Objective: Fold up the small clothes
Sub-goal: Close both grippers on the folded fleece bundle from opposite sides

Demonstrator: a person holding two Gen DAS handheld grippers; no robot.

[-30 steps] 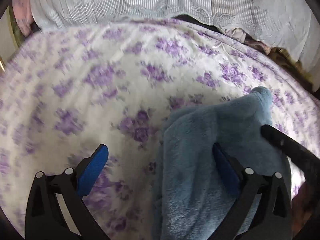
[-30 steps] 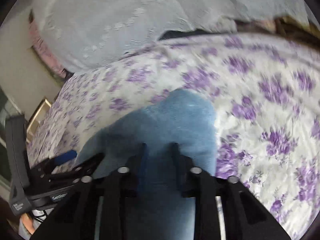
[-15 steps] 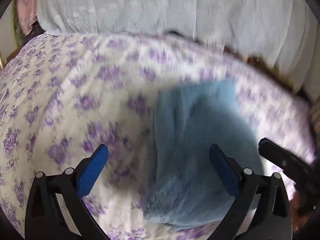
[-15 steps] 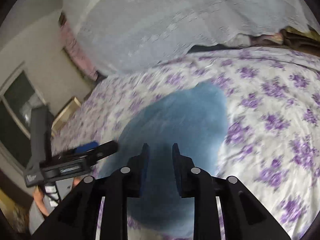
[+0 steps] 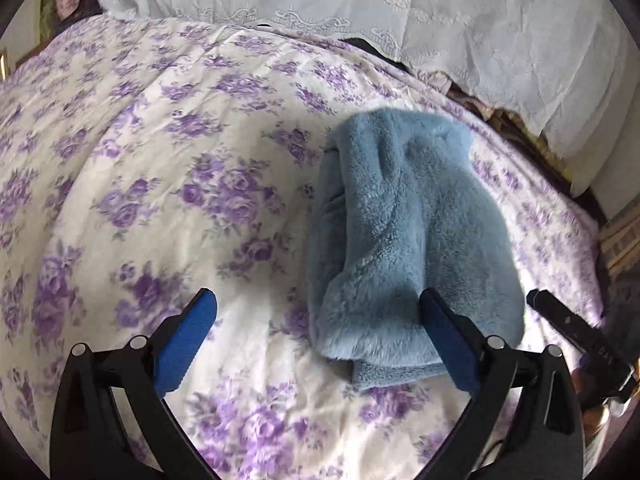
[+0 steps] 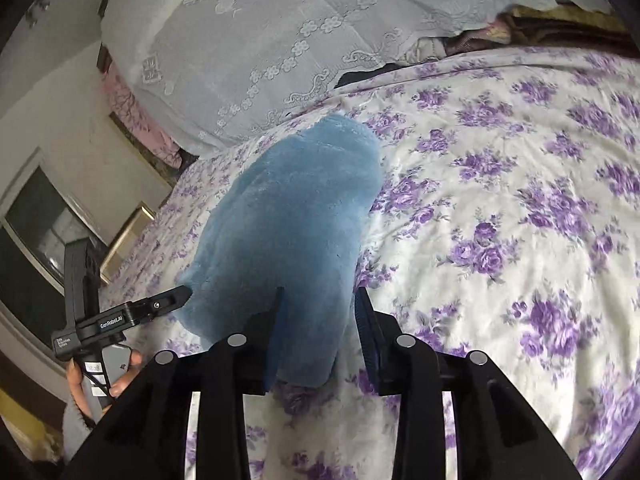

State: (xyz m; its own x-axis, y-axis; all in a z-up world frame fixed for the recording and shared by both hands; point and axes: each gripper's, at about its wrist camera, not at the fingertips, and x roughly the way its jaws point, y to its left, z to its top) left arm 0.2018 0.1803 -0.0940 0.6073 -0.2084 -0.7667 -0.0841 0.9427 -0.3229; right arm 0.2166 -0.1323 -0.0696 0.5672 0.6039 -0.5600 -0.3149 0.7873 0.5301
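Observation:
A folded, fluffy blue garment (image 5: pixel 408 232) lies on the purple-flowered bedspread (image 5: pixel 168 184). My left gripper (image 5: pixel 316 300) is wide open just in front of it. Its right finger (image 5: pixel 444 332) overlaps the garment's near edge, and its left finger is over bare bedspread. In the right wrist view the blue garment (image 6: pixel 296 216) stretches away from my right gripper (image 6: pixel 320 296). Those jaws are opening, with the garment's near end still lying between them. The left gripper (image 6: pixel 160 304), held in a hand, shows at the garment's left side.
A white lace-trimmed cover (image 5: pixel 400 12) is draped along the far side of the bed, with dark and pink bedding (image 6: pixel 136 116) beside it. A window (image 6: pixel 36 220) and wall stand off the bed's left edge. Flowered bedspread spreads left (image 5: pixel 100 160) and right (image 6: pixel 520 200) of the garment.
Both grippers have drawn back from the garment, which now lies farther off on the bed. The right jaws went from shut on the cloth to parted. The left stayed open.

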